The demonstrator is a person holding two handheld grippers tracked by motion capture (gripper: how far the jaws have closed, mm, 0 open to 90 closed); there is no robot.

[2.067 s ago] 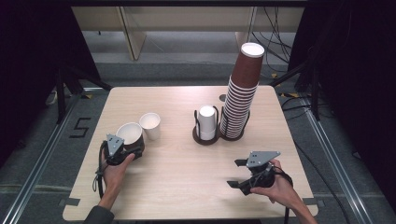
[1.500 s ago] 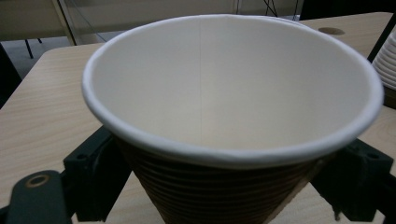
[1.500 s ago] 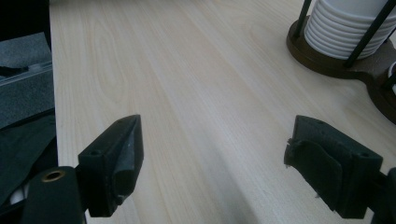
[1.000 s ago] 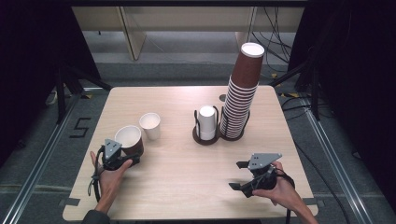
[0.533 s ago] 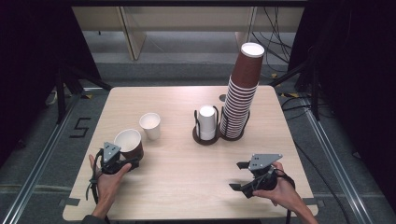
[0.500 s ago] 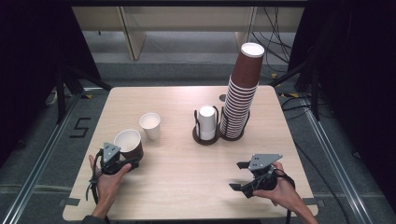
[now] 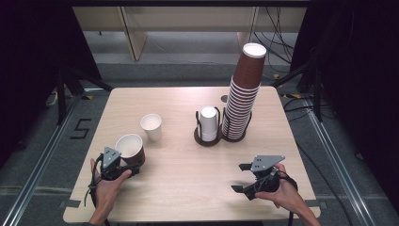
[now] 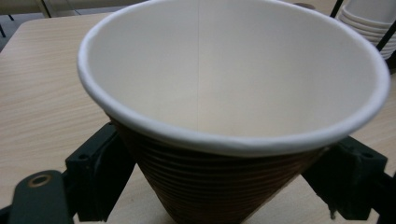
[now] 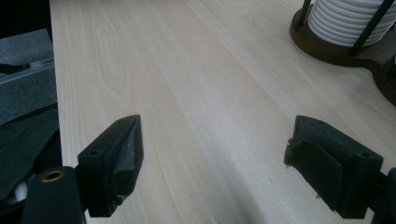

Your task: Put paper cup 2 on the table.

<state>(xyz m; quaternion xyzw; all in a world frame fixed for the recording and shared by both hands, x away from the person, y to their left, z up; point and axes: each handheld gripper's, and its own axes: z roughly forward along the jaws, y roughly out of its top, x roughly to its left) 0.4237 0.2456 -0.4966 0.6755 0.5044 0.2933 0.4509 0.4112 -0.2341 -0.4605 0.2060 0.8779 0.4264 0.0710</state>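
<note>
Pale wooden table (image 7: 188, 188), brown ribbed cup (image 8: 224, 186) near its front left corner, clamped between left gripper (image 7: 123, 165) jaws, cup base cut off below, right gripper (image 9: 212, 163) spread wide, nothing between, cup holder (image 9: 345, 51) partly cropped at frame edge.

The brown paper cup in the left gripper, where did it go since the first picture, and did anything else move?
The left gripper, shut on the brown ribbed paper cup, carried it away from the small white paper cup and toward the person's edge of the wooden table. The small white cup, the tall brown cup stack, the holder's white cups and the open right gripper stayed put.
</note>
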